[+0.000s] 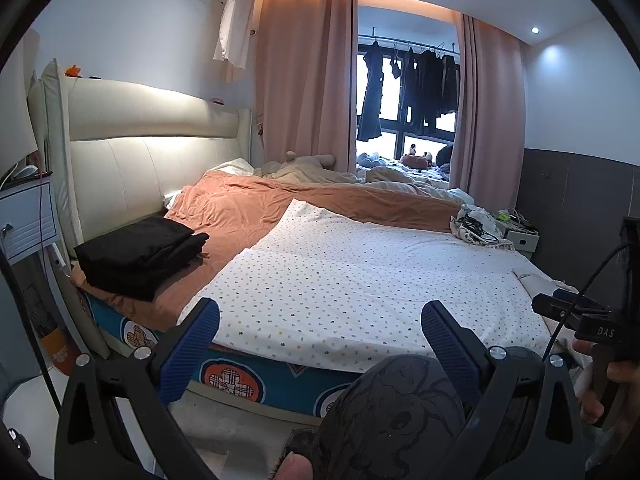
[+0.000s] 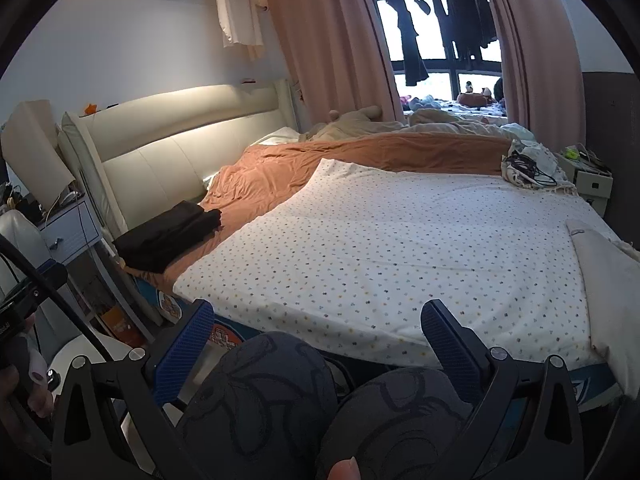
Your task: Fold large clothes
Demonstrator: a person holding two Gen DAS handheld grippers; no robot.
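1. Left wrist view: left tongs [image 1: 320,318] spread wide, holding nothing, poised over knees at the bed's near edge. Dotted sheet [image 1: 360,280] lying flat across the bed [image 1: 240,380], nearest corner just ahead of the tongs. Black stack [image 1: 140,256] left of the sheet, already folded.

2. Right wrist view: right tongs [image 2: 318,318] likewise wide and empty. Sheet [image 2: 400,248] smooth, white with small dots. Likely step: starting the fold; next, pinching the near edge at both corners.
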